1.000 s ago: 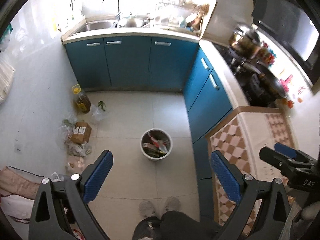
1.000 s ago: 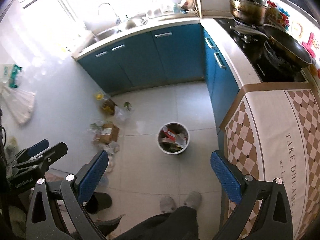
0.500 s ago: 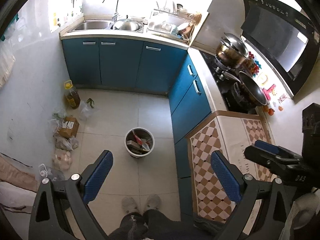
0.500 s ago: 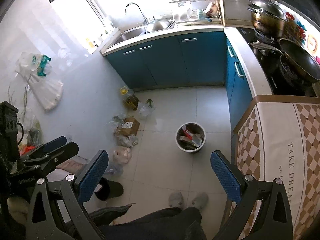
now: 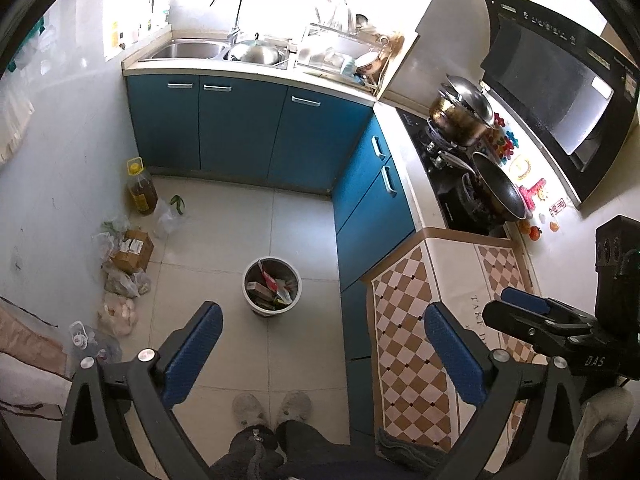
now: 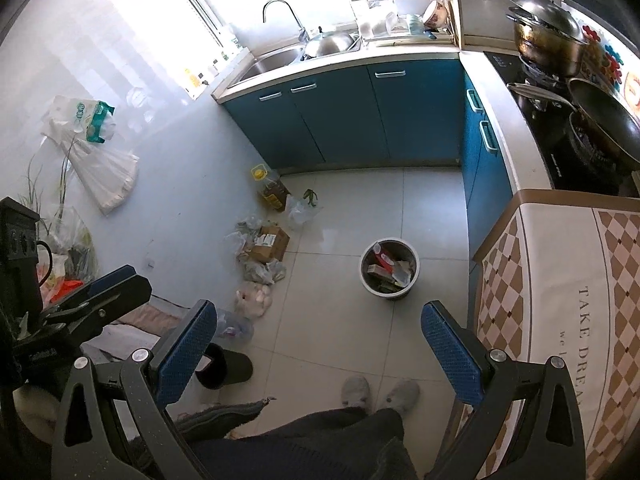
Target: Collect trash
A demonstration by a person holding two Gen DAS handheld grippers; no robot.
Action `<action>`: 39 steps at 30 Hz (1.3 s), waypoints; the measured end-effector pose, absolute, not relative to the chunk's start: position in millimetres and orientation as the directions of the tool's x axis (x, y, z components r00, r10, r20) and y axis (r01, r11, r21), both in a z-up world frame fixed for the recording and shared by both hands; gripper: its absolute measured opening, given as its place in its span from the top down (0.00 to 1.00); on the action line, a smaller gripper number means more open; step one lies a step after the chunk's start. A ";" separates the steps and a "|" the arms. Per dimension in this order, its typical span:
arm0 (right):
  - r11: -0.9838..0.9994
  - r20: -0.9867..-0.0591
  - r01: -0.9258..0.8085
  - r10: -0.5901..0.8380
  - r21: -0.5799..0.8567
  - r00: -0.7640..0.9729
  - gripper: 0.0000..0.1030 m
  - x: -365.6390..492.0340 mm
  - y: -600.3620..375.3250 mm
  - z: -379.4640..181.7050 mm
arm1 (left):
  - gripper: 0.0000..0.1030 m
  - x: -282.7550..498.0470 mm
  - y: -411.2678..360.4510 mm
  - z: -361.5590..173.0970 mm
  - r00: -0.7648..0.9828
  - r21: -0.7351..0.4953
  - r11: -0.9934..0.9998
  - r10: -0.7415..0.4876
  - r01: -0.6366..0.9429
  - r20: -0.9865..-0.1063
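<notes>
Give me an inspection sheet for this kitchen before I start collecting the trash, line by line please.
Surface: pale tiled floor.
Job's things: round bin mid-floor, holding packaging.
Clutter: oil bottle, cardboard box and plastic bags along the wall; black slipper.
Grippers: left gripper and right gripper open, empty, held high.
Cables: nothing seen.
Surroundings: blue cabinets, sink, wok and pot on the stove.

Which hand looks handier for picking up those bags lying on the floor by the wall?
Probably the left gripper: the bags lie along the wall on the person's left. The right gripper is beside the checkered counter, farther off. Both are open and empty.
</notes>
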State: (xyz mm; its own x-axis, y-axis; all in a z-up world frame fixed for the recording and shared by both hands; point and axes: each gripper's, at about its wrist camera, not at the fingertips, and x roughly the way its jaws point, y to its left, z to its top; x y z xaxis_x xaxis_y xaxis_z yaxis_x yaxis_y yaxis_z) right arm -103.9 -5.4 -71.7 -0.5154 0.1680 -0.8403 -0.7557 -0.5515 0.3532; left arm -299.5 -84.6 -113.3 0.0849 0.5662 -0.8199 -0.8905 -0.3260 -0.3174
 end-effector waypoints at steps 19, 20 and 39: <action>-0.554 -0.843 -0.746 0.137 0.370 -0.520 0.00 -91.9 -10.7 -75.2 | 0.00 -287.3 -97.3 -114.6 0.101 -0.321 -0.310 0.560 -0.895 -0.822; -0.554 -0.842 -0.745 0.138 0.370 -0.521 0.00 -91.5 -10.9 -75.1 | 0.00 -286.5 -97.3 -114.5 0.102 -0.321 -0.309 0.561 -0.895 -0.822; -0.536 -0.840 -0.757 0.150 0.373 -0.521 0.00 -67.8 -16.6 -76.3 | 0.00 -276.5 -90.3 -111.3 0.122 -0.321 -0.273 0.560 -0.907 -0.819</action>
State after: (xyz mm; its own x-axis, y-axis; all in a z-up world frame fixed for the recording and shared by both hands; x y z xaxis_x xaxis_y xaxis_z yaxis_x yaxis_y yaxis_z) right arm -67.8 -16.6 -76.3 -0.5207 0.1500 -0.8404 -0.7571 -0.5361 0.3734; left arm -276.5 -90.3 -111.3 0.1215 0.5602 -0.8194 -0.9068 -0.2730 -0.3212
